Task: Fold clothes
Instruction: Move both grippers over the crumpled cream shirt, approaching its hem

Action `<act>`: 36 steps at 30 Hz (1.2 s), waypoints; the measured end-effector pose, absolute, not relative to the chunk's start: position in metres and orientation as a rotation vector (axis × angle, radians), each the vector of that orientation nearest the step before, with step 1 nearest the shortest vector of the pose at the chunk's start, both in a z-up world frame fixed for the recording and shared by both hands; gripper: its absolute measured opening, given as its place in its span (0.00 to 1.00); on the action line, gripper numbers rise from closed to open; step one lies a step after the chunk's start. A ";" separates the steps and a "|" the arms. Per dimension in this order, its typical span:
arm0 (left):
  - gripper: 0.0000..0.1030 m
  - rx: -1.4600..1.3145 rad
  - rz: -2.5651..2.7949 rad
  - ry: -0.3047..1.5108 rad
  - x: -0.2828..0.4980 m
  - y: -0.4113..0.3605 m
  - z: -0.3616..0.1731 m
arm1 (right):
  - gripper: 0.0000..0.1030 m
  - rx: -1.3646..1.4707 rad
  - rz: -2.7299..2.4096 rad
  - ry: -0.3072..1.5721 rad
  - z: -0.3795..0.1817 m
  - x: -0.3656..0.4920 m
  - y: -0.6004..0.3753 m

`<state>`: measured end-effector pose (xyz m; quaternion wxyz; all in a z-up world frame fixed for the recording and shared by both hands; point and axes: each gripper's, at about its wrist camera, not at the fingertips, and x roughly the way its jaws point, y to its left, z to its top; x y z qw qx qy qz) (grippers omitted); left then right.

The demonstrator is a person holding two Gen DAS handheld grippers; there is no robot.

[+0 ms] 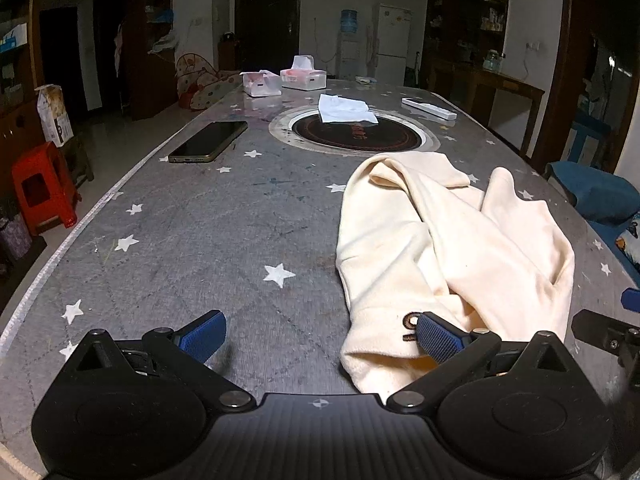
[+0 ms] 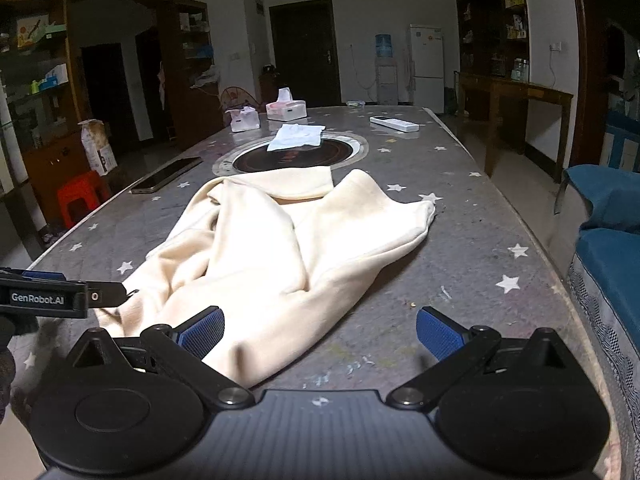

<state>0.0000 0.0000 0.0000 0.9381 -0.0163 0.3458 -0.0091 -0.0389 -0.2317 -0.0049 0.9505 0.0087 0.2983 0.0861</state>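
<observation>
A cream garment [image 1: 448, 248] lies rumpled on the grey star-patterned table [image 1: 200, 240], with a small dark logo near its near hem. My left gripper [image 1: 320, 338] is open at the garment's near left corner; its right finger pad [image 1: 438, 338] rests over the hem and the left pad is above bare table. In the right wrist view the same garment [image 2: 280, 248] spreads ahead. My right gripper [image 2: 320, 334] is open at its near right edge, the left pad [image 2: 202, 332] over cloth. The left gripper's body [image 2: 48, 298] shows at the left edge.
A dark phone [image 1: 208, 142] lies at the left of the table. A round inset hotplate [image 1: 356, 132] with a white cloth [image 1: 346, 109] sits mid-table. Two tissue boxes [image 1: 302, 76] and a white remote [image 1: 429, 107] are farther back. A blue sofa [image 2: 612, 240] stands right, a red stool [image 1: 42, 188] left.
</observation>
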 end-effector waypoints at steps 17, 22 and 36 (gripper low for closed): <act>1.00 0.004 -0.034 0.719 -0.015 -0.018 -0.003 | 1.00 0.034 0.218 0.600 0.003 -0.059 -0.217; 1.00 0.016 -0.040 0.727 -0.017 -0.024 -0.003 | 1.00 0.021 0.229 0.603 0.005 -0.062 -0.213; 1.00 0.025 -0.044 0.736 -0.019 -0.032 -0.003 | 1.00 0.000 0.245 0.613 0.004 -0.063 -0.203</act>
